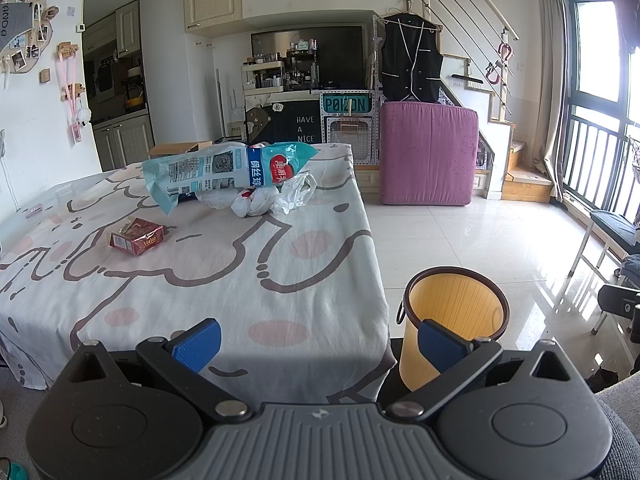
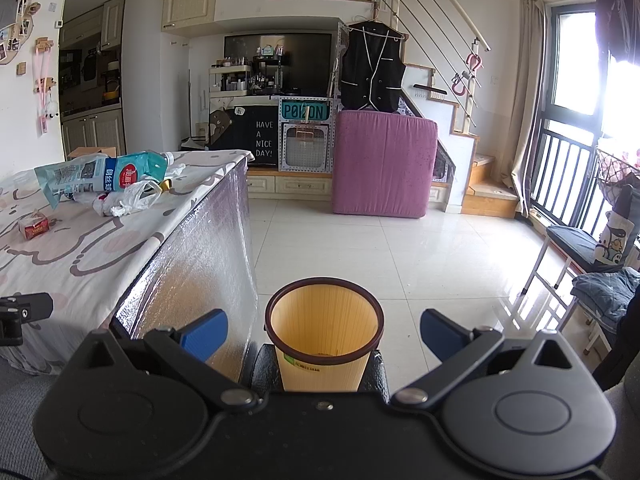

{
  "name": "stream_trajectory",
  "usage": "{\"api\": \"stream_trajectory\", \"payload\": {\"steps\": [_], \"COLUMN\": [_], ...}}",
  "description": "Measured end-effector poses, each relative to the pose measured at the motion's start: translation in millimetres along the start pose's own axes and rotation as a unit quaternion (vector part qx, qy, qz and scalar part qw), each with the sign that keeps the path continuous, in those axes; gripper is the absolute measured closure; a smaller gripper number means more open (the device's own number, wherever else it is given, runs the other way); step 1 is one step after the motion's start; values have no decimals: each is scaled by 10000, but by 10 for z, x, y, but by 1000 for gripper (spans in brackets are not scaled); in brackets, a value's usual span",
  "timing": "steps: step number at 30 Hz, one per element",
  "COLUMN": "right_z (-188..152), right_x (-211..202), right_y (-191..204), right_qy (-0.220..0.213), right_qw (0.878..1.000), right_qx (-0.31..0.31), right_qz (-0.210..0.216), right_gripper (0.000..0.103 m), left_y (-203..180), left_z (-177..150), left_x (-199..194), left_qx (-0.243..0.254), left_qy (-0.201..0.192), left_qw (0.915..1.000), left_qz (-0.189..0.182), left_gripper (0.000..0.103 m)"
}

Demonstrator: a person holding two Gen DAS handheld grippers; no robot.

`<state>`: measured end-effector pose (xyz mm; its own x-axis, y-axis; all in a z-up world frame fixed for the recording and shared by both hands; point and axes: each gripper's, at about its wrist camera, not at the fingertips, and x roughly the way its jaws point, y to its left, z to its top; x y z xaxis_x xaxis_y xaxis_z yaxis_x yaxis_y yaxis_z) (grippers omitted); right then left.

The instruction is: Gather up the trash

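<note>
Trash — a teal bag (image 1: pixel 224 172), crumpled plastic bags (image 1: pixel 276 196) and a red box (image 1: pixel 137 237) — lies on the bench (image 1: pixel 240 280); the bin (image 2: pixel 324 332) stands beside it on the floor. Left tool (image 1: pixel 318 340) and right tool (image 2: pixel 324 334) gape wide, empty.

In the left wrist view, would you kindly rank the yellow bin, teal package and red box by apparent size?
1. Teal package
2. Yellow bin, a close second; it sits nearer the camera, so true sizes stay unsure
3. Red box

Left tongs (image 1: pixel 318 346) and right tongs (image 2: pixel 323 334), both agape, empty.
</note>
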<state>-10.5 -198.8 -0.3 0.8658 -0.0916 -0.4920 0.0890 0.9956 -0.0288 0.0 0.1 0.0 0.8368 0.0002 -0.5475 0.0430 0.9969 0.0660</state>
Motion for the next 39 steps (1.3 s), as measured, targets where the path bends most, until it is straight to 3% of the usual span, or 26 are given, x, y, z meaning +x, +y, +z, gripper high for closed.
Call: {"api": "stream_trajectory", "payload": {"steps": [17, 29, 39], "right_z": [26, 230, 577], "right_x": [136, 401, 836], "right_y": [52, 296, 942], "right_qy": [71, -11, 235], "right_qw": [9998, 9982, 9909], "right_qx": [54, -19, -247], "right_qz": [194, 605, 1298], "right_gripper": [0, 0, 0], "left_y": [144, 717, 1307], "left_z": [-12, 48, 186], "left_x": [60, 269, 552], "left_qx": [-229, -770, -1082], "left_qy": [-64, -21, 33], "left_qw": [9997, 9950, 9875], "left_qz": [56, 633, 1142], "left_gripper": [0, 0, 0]}}
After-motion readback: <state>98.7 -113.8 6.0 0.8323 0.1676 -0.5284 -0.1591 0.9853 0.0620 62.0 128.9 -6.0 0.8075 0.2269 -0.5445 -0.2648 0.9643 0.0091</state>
